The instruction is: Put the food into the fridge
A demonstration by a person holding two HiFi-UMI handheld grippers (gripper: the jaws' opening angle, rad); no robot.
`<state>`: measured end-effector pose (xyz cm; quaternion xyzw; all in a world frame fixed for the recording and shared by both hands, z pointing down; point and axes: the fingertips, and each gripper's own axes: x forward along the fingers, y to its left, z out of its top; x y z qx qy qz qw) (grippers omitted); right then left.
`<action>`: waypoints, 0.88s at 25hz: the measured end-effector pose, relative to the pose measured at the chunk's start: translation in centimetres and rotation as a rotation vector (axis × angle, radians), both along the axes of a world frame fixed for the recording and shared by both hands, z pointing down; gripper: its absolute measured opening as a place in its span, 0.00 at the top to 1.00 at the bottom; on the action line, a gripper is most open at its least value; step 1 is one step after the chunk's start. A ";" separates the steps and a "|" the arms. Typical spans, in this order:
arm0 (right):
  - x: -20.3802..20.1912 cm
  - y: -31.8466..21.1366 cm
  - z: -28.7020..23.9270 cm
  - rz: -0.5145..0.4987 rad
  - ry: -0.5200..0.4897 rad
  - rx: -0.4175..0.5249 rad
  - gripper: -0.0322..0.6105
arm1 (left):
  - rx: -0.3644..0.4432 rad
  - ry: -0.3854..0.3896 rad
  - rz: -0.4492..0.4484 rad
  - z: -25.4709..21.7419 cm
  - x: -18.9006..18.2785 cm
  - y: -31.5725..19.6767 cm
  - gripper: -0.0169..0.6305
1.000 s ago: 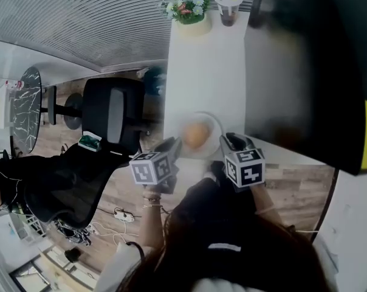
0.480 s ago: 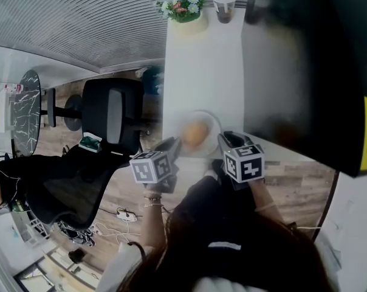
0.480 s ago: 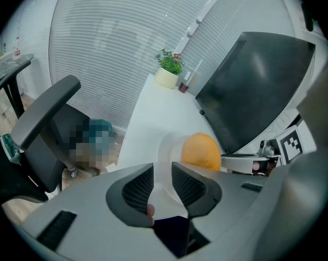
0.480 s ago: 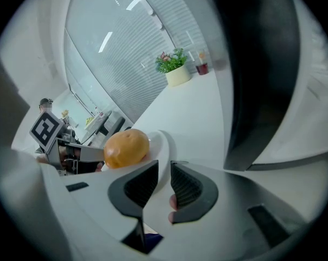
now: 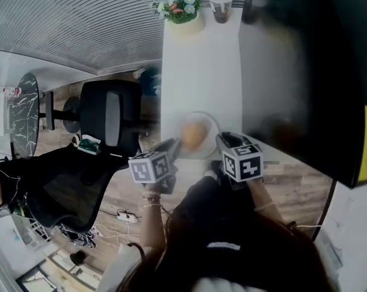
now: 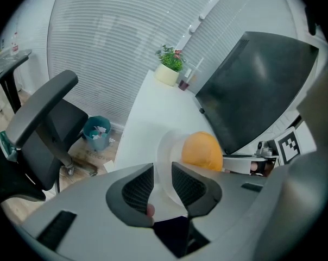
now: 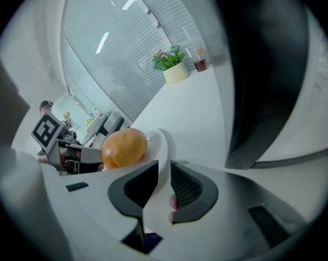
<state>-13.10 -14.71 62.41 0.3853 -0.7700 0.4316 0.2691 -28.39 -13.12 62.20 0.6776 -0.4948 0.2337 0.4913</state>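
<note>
A long white counter (image 5: 202, 72) runs away from the person toward slatted window blinds, over a wood-look floor. Near its close end a white plate (image 5: 211, 125) is held just above the counter, one rim in each tool. The left gripper (image 5: 171, 148) is clenched on the plate's left rim, jaws pressed onto its two faces. The right gripper (image 5: 226, 142) is likewise clamped on the right rim. On the plate sits the round orange food (image 5: 194, 135), smooth and yellow-orange with a faint sheen; whether it is fruit or a bun cannot be told.

At the counter's far end stand a potted plant (image 5: 178, 5) with small flowers and, just right of it, a lidded drink cup (image 5: 220, 2). A large dark panel (image 5: 311, 72) rises along the counter's right side, close to the plate. A black office chair (image 5: 110, 114) stands left of the counter, and beyond it a teal waste bin (image 6: 97, 130).
</note>
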 end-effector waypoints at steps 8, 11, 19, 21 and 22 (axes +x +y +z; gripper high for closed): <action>0.0 -0.2 0.5 0.009 -0.022 -0.034 0.83 | -0.022 0.016 0.015 0.6 0.5 -0.5 0.81; -0.1 -0.1 0.6 0.015 -0.038 -0.048 0.83 | -0.032 0.028 0.017 0.6 0.6 -0.4 0.81; -0.5 -0.1 0.8 0.022 -0.073 -0.076 0.83 | -0.067 0.056 0.035 0.9 0.3 -0.4 0.81; -0.5 0.0 0.8 0.029 -0.086 -0.088 0.83 | -0.074 0.058 0.051 0.9 0.4 -0.4 0.81; -0.6 0.0 0.8 0.030 -0.089 -0.093 0.83 | -0.077 0.064 0.056 0.7 0.5 -0.4 0.81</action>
